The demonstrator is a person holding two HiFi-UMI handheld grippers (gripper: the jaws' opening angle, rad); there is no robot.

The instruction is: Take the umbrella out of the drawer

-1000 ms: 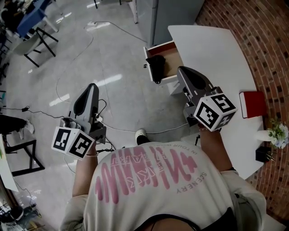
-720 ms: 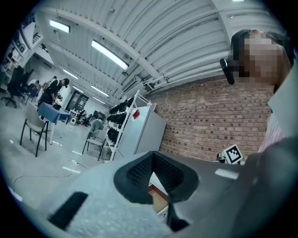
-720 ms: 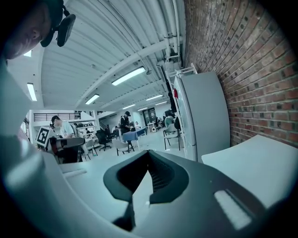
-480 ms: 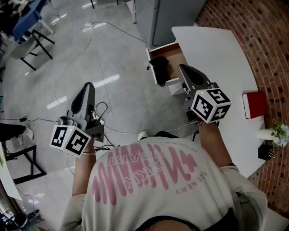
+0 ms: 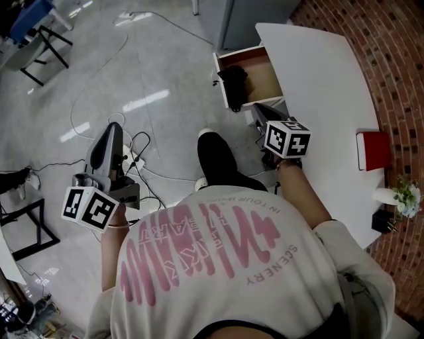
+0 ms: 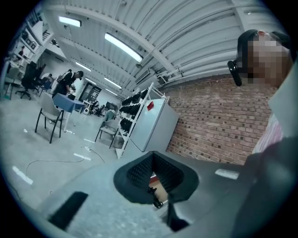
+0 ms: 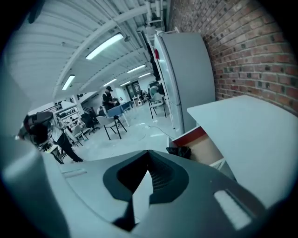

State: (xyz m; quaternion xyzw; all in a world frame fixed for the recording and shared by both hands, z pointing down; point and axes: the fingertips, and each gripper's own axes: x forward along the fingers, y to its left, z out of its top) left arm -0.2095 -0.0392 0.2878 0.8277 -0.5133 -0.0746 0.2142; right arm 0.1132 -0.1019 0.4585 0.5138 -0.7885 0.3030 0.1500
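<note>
The open wooden drawer (image 5: 265, 73) juts from the white desk (image 5: 324, 73). A folded black umbrella (image 5: 233, 82) lies at its left end. My right gripper (image 5: 262, 108) is just in front of and below the drawer front, jaws shut and empty, a short way from the umbrella. In the right gripper view the closed tips (image 7: 148, 151) point toward the umbrella (image 7: 179, 152) and drawer (image 7: 205, 145). My left gripper (image 5: 114, 127) hangs over the floor far left of the drawer, also shut and empty; its tips (image 6: 152, 155) meet in the left gripper view.
A red book (image 5: 372, 149), a small plant (image 5: 405, 196) and a black box (image 5: 383, 222) sit on the desk's right side by the brick wall. A grey cabinet (image 5: 242, 20) stands behind the drawer. Cables (image 5: 142, 155) trail on the floor. The person's black shoe (image 5: 215, 159) is below the drawer.
My right gripper has dropped lower and now sits close under the drawer front. The left gripper has drifted left and down. The person's foot has stepped forward.
</note>
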